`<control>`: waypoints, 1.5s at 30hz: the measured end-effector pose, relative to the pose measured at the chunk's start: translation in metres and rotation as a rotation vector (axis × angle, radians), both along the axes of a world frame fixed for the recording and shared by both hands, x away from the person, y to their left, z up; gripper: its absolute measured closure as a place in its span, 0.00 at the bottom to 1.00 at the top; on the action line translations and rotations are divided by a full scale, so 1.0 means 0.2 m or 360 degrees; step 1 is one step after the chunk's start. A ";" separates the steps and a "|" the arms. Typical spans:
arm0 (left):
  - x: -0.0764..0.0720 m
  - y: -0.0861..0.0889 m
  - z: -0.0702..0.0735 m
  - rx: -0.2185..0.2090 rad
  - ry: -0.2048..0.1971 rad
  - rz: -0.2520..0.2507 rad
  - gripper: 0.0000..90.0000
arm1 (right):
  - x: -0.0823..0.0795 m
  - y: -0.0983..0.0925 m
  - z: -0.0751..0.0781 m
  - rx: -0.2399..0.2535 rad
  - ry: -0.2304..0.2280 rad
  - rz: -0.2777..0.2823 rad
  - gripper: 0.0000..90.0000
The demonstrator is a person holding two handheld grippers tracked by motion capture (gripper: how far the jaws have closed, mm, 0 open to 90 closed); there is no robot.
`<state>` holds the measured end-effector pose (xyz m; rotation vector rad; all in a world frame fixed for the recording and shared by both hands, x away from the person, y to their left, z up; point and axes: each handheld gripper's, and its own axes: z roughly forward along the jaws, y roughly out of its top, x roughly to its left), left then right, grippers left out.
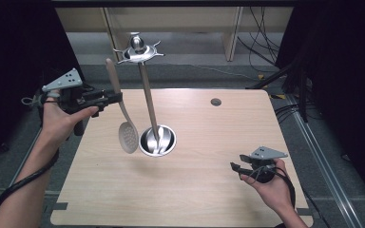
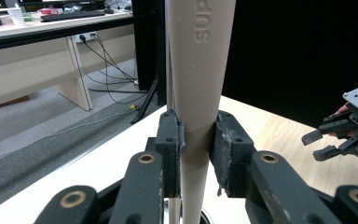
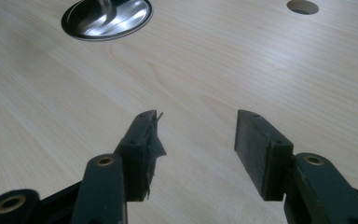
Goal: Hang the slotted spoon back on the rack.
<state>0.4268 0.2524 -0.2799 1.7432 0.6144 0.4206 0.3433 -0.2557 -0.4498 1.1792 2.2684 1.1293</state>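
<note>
A beige slotted spoon (image 1: 128, 136) hangs in the air left of a metal utensil stand (image 1: 148, 95), head down and handle up. My left gripper (image 1: 116, 99) is shut on its handle (image 2: 196, 93), near the upper part. The stand has a round shiny base (image 1: 157, 141) on the table and a hooked crown (image 1: 138, 50) on top of its pole. My right gripper (image 1: 236, 167) rests low over the table's near right part, open with nothing between its jaws (image 3: 193, 135). It also appears far off in the left gripper view (image 2: 324, 144).
The wooden table (image 1: 195, 180) has a small cable hole (image 1: 216, 101) at the back right. Black curtains flank both sides. Cables and a wooden bench lie on the floor beyond the table's far edge.
</note>
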 end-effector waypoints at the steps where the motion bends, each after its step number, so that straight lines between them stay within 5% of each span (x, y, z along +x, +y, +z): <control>1: 0.00 0.00 0.00 0.0000 0.0000 -0.0002 0.81 | 0.00 0.00 0.00 -0.0001 -0.0002 0.0000 0.55; 45: 0.04 -0.04 0.01 -0.0002 0.0034 -0.0048 0.81 | 0.01 -0.01 0.00 -0.0043 -0.0054 0.0022 0.55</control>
